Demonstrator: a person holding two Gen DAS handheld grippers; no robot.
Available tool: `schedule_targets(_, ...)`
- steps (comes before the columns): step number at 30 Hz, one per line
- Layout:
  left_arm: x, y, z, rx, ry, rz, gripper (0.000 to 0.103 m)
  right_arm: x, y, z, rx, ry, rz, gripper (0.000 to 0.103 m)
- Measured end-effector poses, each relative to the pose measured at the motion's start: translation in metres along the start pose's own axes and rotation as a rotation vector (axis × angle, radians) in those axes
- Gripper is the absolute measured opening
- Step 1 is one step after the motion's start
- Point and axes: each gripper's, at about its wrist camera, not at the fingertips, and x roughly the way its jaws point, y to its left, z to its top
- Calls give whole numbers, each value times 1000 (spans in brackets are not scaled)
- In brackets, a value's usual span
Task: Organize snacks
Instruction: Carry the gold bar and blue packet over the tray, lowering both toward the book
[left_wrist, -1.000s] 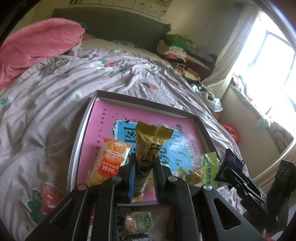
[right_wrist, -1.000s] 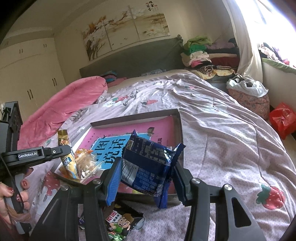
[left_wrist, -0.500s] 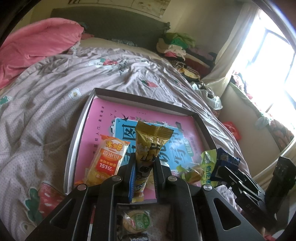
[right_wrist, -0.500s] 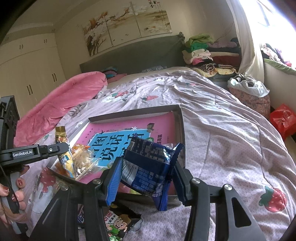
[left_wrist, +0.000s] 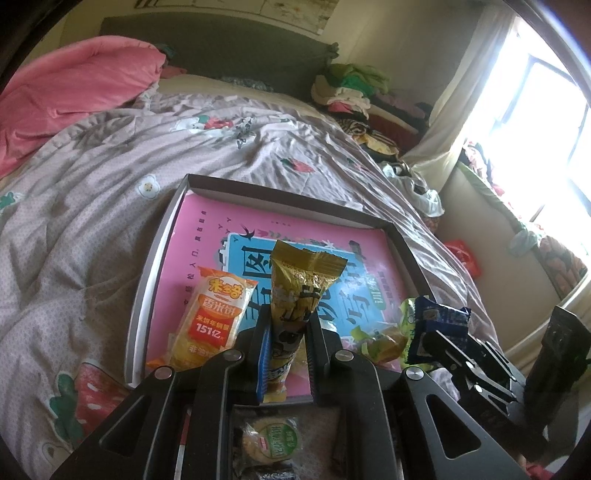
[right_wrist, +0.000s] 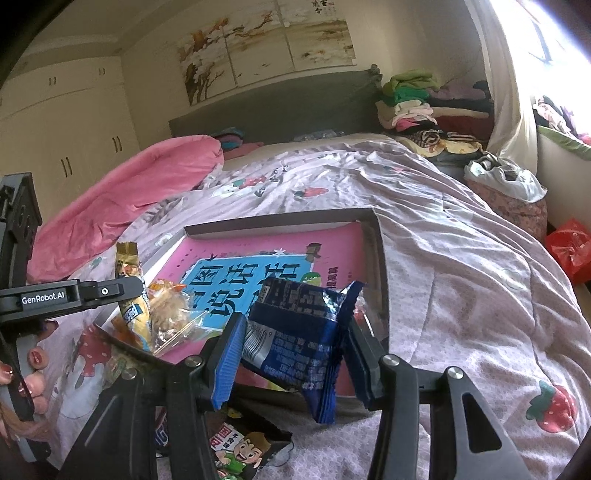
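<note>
Two tongs are at work over one shallow grey cardboard box tray (left_wrist: 155, 254) lying on a bed under a mauve quilt printed with strawberries (left_wrist: 85, 206). The left tongs (left_wrist: 288, 343) are clamped on one long gold foil snack stick (left_wrist: 295, 291), held upright above the tray's near edge. The right tongs (right_wrist: 291, 354) are clamped on one dark blue crinkled foil snack packet (right_wrist: 299, 332), held above the tray's near right corner; its back print is too small to read.

Inside the tray lies one pink and blue picture book (left_wrist: 236, 236) with large Chinese characters on its cover. On the book, near the near left corner, rests one orange rice-cracker pack (left_wrist: 214, 317) marked "151" among Chinese writing. Near the near right corner lies one green-and-yellow wrapped sweet pack (left_wrist: 384, 343). The far half of the tray is bare book cover, bounded by low walls on all sides.

On the quilt in front of the tray's near edge lie one round biscuit in clear wrap with a green label (left_wrist: 269, 443) and one dark packet with a cartoon boy (right_wrist: 243, 450). The left handle reads "GenRobot.AI", and a hand with painted nails (right_wrist: 29, 373) grips it. The quilt is open to the left, right and beyond the tray.
</note>
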Motion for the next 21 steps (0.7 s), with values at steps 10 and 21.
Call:
schedule_targets(10,0,-1,-1,1,2,-1,16,5,6,-2,-17,20,24,46)
schedule_targets(21,1,-2,-2,3,4,-2,16,9,10,-7,-6,43,86,46)
